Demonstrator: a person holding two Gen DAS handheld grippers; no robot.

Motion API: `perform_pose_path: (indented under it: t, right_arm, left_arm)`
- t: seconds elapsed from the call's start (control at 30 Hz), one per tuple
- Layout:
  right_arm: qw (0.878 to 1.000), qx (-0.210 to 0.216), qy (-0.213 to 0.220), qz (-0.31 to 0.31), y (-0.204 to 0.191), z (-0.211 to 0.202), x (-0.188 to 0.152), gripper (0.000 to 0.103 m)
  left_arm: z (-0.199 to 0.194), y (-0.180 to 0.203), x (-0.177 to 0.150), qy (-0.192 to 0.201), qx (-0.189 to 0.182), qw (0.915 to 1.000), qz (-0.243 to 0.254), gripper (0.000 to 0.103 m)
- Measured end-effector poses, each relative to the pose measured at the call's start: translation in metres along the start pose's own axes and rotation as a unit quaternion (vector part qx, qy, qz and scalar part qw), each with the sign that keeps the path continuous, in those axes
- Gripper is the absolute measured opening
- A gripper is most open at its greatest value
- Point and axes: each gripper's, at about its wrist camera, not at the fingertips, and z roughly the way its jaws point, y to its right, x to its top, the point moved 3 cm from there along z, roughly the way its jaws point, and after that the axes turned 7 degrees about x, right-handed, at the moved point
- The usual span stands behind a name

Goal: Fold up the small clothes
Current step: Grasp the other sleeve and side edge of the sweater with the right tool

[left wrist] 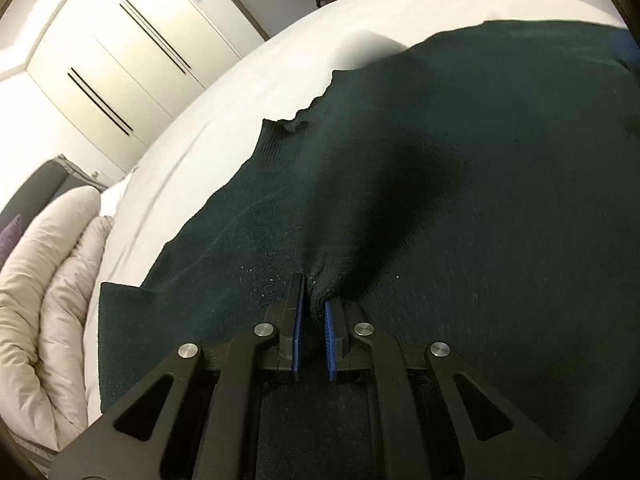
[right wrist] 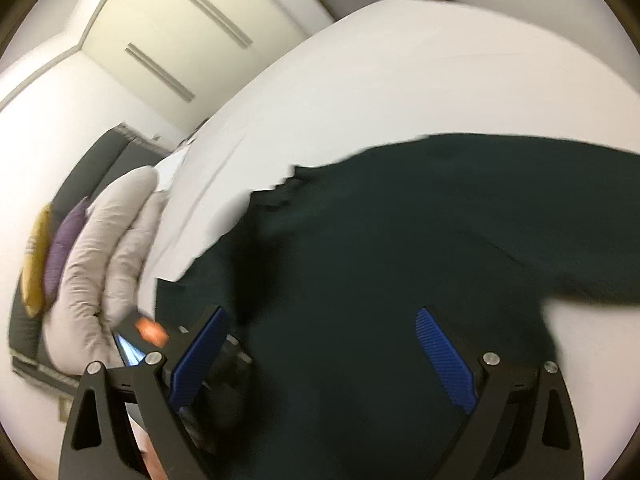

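A dark sweater point(left wrist: 460, 168) is lying spread on a white bed point(left wrist: 280, 68), the left gripper point(left wrist: 314, 300) pinching its near edge while the right gripper point(right wrist: 320, 316) is hovering wide open, empty, above it.

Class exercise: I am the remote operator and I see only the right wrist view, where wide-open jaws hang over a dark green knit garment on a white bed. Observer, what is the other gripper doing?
Observer: The left gripper is shut on a pinched ridge of the dark green sweater, its blue pads squeezing the fabric.
Operator: Is the cloth lifted there?
Observer: It puckers up into the fingers, with a dark shadowed crease running away from the pinch.
Operator: Anything of the garment's edge?
Observer: A ribbed, crumpled edge lies on the white sheet ahead of the pinch.
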Motion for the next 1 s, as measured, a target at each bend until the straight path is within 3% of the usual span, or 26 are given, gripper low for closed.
perform_pose_path:
  t: [0.03,0.1,0.17,0.23,0.3,0.37,0.43,0.5,0.6,0.67,0.7,0.8,0.9,1.0]
  right_arm:
    - [1.000,0.025,-0.019,0.002,-0.004,0.015,0.008,0.098]
    - [0.999,0.018,-0.038,0.027,-0.001,0.038,0.017,0.097]
    - [0.997,0.037,-0.055,0.050,0.003,0.057,0.022,0.097]
    - [0.995,0.023,-0.064,0.078,0.010,0.070,0.023,0.096]
    - [0.992,0.039,-0.075,0.096,0.011,0.086,0.027,0.092]
    - [0.991,0.031,-0.088,0.095,0.015,0.100,0.026,0.081]
    - [0.992,0.027,-0.089,0.080,0.011,0.109,0.031,0.079]
    - [0.993,0.020,-0.100,0.057,0.007,0.119,0.033,0.071]
    - [0.993,-0.009,-0.119,0.018,0.000,0.127,0.033,0.043]
    - [0.992,-0.031,-0.125,-0.008,0.000,0.126,0.033,0.016]
    - [0.992,-0.032,-0.124,-0.011,0.002,0.121,0.034,0.012]
    - [0.994,-0.027,-0.107,-0.011,0.009,0.106,0.042,0.009]
    - [0.996,-0.048,-0.079,-0.012,0.016,0.090,0.057,0.008]
    - [0.996,-0.063,-0.063,-0.010,0.025,0.078,0.068,0.008]
  left_arm:
    - [0.000,-0.002,0.000,0.002,0.000,1.0000,-0.002,0.008]
    - [-0.005,-0.002,-0.002,0.003,-0.009,0.9999,-0.009,0.008]
    - [-0.010,-0.001,-0.006,0.003,-0.026,0.9994,-0.024,0.008]
    - [-0.007,-0.012,-0.007,0.002,-0.043,0.9982,-0.042,0.008]
    - [-0.005,-0.020,-0.012,0.004,-0.053,0.9972,-0.053,0.009]
    - [-0.010,-0.018,-0.013,0.008,-0.061,0.9960,-0.065,0.009]
    - [-0.013,-0.016,-0.011,0.011,-0.067,0.9949,-0.075,0.009]
    - [-0.011,-0.017,-0.012,0.012,-0.074,0.9937,-0.083,0.009]
    - [-0.013,-0.024,-0.013,0.015,-0.084,0.9910,-0.103,0.009]
    - [-0.022,-0.035,-0.016,0.021,-0.096,0.9868,-0.129,0.009]
    - [-0.026,-0.042,-0.018,0.025,-0.104,0.9836,-0.145,0.009]
    - [-0.038,-0.057,-0.026,0.035,-0.114,0.9777,-0.173,0.009]
    - [-0.041,-0.059,-0.034,0.035,-0.092,0.9814,-0.164,0.009]
    - [-0.045,-0.057,-0.046,0.027,-0.098,0.9816,-0.161,0.009]
